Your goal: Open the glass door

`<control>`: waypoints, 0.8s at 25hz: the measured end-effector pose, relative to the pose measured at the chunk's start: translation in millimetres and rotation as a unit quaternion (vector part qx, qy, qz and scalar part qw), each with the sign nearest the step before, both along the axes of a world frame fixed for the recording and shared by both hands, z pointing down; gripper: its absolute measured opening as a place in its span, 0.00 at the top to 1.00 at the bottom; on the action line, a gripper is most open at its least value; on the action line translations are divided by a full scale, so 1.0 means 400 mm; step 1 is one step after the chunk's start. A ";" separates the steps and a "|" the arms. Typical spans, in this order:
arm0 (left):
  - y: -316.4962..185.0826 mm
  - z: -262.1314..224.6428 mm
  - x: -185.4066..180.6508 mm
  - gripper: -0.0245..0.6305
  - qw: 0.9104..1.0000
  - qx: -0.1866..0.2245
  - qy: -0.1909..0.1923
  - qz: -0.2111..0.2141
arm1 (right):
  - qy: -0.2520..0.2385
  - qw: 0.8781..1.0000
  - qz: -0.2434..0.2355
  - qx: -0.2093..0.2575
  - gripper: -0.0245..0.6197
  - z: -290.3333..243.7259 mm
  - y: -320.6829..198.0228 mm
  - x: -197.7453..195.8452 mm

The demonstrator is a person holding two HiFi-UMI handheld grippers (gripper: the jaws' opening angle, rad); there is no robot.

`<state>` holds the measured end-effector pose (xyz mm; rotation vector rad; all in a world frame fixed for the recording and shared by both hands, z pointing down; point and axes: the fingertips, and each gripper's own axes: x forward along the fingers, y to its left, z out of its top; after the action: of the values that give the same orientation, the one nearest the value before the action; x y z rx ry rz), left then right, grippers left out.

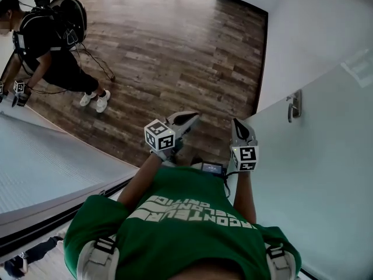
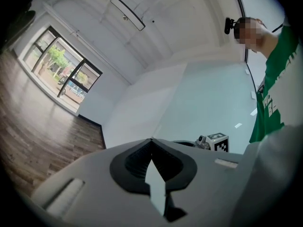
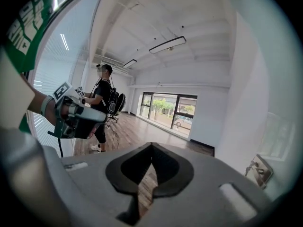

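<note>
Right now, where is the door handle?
Head view, right side: the door handle is mounted on the glass door, up and right of the right gripper, untouched.

Bright, even daylight fills the room, coming from the large window [image 3: 168,110] at the far end. The wooden floor [image 1: 169,45] shows a soft sheen (shadows on it are faint). The glass door [image 1: 326,185] reads flat and pale. Both gripper views bulge, darkening to black at the corners.
</note>
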<state>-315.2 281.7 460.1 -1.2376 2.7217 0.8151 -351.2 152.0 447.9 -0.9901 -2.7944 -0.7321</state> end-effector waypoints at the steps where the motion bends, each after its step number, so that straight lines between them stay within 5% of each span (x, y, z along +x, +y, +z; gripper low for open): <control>1: 0.006 0.002 0.018 0.94 1.000 0.000 -0.001 0.000 | 0.005 1.000 -0.001 -0.001 0.97 0.007 0.005 0.023; 15: 0.044 -0.048 -0.009 0.94 0.998 -0.006 -0.002 -0.059 | 0.022 0.999 -0.024 -0.020 0.97 -0.024 -0.003 0.019; 20: -0.050 -0.095 -0.052 0.94 0.997 0.001 0.000 -0.072 | 0.047 0.998 -0.022 -0.030 0.97 -0.026 -0.104 -0.019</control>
<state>-336.0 261.8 422.3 -1.0275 2.7698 0.8001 -358.8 110.5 437.3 -1.0696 -2.7371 -0.5934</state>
